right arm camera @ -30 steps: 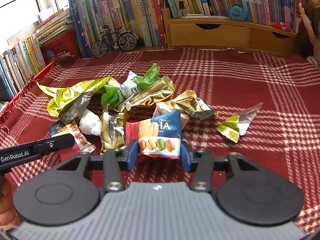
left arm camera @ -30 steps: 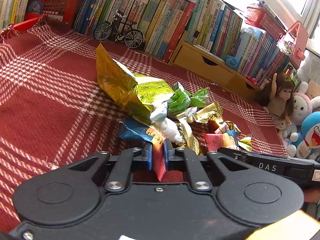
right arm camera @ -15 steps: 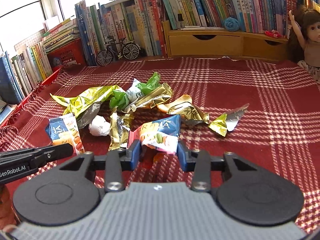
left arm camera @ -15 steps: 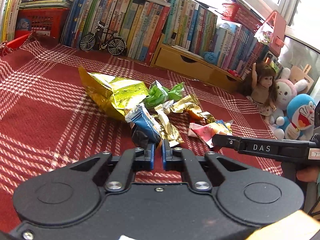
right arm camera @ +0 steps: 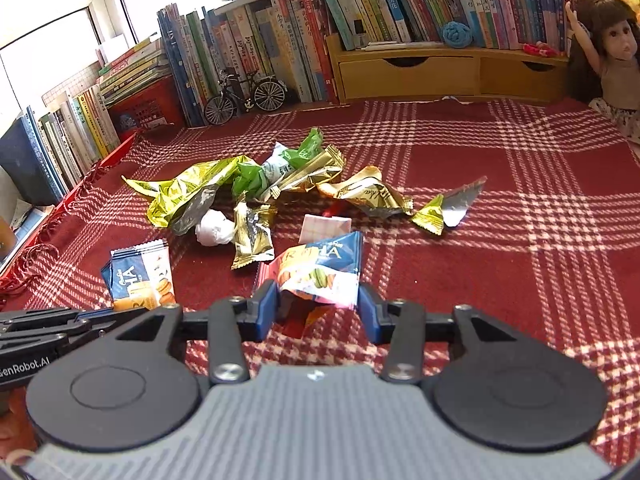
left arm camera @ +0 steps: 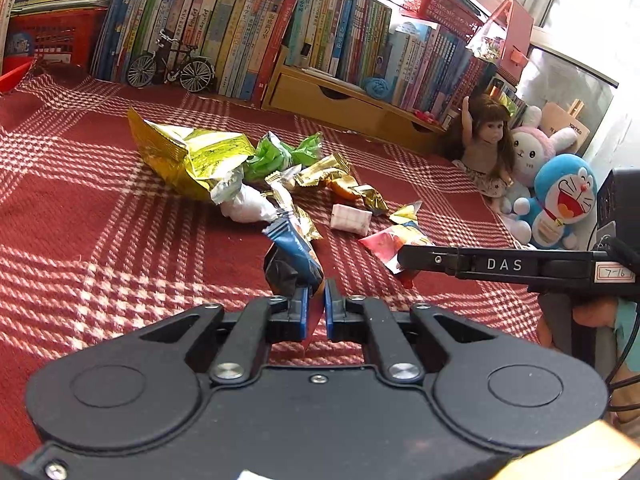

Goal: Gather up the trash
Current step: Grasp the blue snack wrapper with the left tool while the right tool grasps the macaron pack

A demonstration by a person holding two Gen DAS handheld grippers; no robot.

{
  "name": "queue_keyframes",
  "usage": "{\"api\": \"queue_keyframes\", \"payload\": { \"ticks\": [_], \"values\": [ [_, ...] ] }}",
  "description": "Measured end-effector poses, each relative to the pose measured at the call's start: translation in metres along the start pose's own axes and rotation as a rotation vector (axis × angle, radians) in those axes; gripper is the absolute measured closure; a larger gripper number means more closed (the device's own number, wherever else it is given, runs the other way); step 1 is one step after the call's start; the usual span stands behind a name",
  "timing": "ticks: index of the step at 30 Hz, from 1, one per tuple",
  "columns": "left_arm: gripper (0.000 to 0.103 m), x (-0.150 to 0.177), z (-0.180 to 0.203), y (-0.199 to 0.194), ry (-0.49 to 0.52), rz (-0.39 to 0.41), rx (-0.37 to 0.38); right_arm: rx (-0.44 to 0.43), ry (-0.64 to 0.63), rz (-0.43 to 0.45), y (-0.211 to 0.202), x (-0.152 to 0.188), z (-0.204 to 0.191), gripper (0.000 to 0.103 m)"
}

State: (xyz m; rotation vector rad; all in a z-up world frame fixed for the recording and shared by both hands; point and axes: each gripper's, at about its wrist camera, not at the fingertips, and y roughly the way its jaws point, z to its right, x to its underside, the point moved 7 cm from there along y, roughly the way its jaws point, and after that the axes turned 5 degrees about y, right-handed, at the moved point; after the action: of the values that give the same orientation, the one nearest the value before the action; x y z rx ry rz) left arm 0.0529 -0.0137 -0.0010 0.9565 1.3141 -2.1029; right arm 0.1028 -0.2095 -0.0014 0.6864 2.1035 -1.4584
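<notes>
Snack wrappers lie in a loose pile on a red plaid cloth (left arm camera: 80, 208): a gold-green foil bag (left arm camera: 188, 152), green wrappers (left arm camera: 276, 154), a white crumpled tissue (right arm camera: 214, 229), gold wrappers (right arm camera: 360, 194) and a small pink checked packet (right arm camera: 326, 226). My left gripper (left arm camera: 316, 304) is shut on a blue and orange wrapper (left arm camera: 294, 258), lifted clear of the pile. My right gripper (right arm camera: 318, 308) has its jaws opening. A pink and blue macaron wrapper (right arm camera: 320, 270) sits loosely between them, its edges close to both pads.
Rows of books (left arm camera: 248, 28) line the back, with a toy bicycle (left arm camera: 170, 66) and a wooden drawer unit (left arm camera: 332, 100) in front. A doll (left arm camera: 486, 140) and plush toys (left arm camera: 560, 200) sit at the right. A silver-gold scrap (right arm camera: 446, 208) lies apart.
Both grippers drew back from the pile and rose a little. The left carried the blue wrapper along. The right squeezed the pink and blue wrapper, then widened its jaws.
</notes>
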Motion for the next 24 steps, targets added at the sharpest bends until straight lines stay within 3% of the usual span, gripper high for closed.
{"api": "queue_keyframes", "payload": {
  "ticks": [16, 19, 24],
  "values": [
    [0.09, 0.007, 0.0, 0.01, 0.02, -0.019, -0.036, 0.085, -0.033, 0.0, 0.008, -0.001, 0.01, 0.026],
    [0.086, 0.007, 0.001, 0.012, 0.019, -0.019, -0.038, 0.084, -0.064, -0.028, 0.019, -0.004, 0.008, 0.017],
    [0.084, 0.007, 0.001, 0.014, 0.024, -0.023, -0.039, 0.094, -0.154, -0.066, 0.034, -0.002, -0.004, 0.018]
  ]
}}
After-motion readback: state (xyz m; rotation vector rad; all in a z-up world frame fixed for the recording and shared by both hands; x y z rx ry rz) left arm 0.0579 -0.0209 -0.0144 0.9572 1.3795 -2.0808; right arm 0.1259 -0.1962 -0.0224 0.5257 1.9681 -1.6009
